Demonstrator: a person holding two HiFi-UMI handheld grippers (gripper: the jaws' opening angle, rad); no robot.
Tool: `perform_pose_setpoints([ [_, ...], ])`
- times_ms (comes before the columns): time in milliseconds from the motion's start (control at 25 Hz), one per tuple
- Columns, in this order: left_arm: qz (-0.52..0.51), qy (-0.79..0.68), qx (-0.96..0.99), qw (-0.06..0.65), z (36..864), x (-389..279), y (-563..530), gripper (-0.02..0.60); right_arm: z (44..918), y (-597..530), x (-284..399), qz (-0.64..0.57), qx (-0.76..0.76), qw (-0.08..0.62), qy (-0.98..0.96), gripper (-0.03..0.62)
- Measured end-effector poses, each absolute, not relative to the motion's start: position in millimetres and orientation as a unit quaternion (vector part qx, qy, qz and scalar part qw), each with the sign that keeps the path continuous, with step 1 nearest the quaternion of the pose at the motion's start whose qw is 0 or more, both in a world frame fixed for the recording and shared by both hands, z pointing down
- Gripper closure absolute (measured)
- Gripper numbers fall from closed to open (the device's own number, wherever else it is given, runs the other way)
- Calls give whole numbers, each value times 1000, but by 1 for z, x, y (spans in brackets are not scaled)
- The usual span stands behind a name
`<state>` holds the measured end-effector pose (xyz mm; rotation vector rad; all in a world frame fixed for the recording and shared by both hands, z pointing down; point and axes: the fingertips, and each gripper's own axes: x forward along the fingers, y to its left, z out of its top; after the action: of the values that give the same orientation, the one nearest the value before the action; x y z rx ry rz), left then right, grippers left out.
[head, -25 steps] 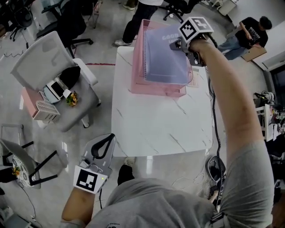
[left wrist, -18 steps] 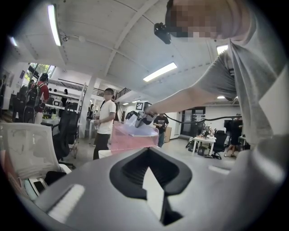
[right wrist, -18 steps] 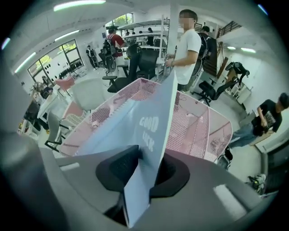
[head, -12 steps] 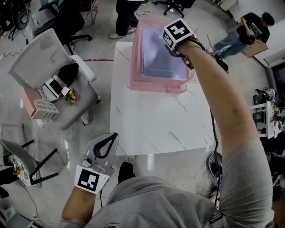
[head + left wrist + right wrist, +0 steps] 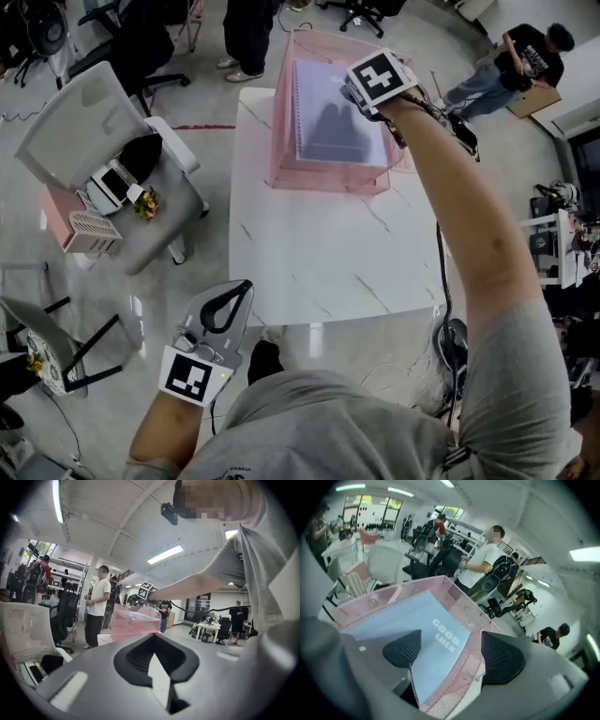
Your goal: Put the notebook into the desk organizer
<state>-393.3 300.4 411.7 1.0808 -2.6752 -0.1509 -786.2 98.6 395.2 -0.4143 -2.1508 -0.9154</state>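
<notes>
While in organizer (image 5: 281, 155), notebook (image 5: 319, 94) beneath tool (image 5: 450, 652)

The pale blue spiral notebook (image 5: 333, 122), "GOOD LUCK" on its cover, lies flat in the top tray of the pink mesh desk organizer (image 5: 323, 183), at the white counter's (image 5: 328, 262) far end.

- I see the notebook (image 5: 417, 616) as pale blue, with white lettering.
- The desk organizer (image 5: 323, 181) is pink mesh.
- The table (image 5: 328, 262) is white, veined grey like marble.
- The marker cube (image 5: 380, 77) shows black-and-white squares.
</notes>
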Motion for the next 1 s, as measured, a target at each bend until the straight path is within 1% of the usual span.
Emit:
perform_pose_setpoints([
  [160, -50, -913, 387, 118, 401, -396, 289, 523, 355, 89, -766, -233, -184, 341, -892, 210],
  [280, -47, -907, 404, 110, 390, -399, 276, 523, 322, 83, -739, -162, -213, 301, -915, 212],
  [480, -42, -890, 443, 96, 369, -402, 241, 523, 275, 56, -677, -88, -241, 238, -937, 214],
  [640, -29, -866, 492, 82, 353, -396, 199, 523, 239, 19, -610, -48, -249, 180, -950, 222],
  [800, -18, -828, 557, 61, 343, -384, 145, 523, 224, -34, -517, -20, -226, 121, -966, 327],
  [880, -9, -807, 589, 37, 341, -375, 113, 523, 226, -64, -466, 17, -209, 94, -973, 357],
  [1000, -4, -763, 646, 32, 340, -348, 56, 523, 240, -114, -382, 50, -154, 67, -984, 416],
])
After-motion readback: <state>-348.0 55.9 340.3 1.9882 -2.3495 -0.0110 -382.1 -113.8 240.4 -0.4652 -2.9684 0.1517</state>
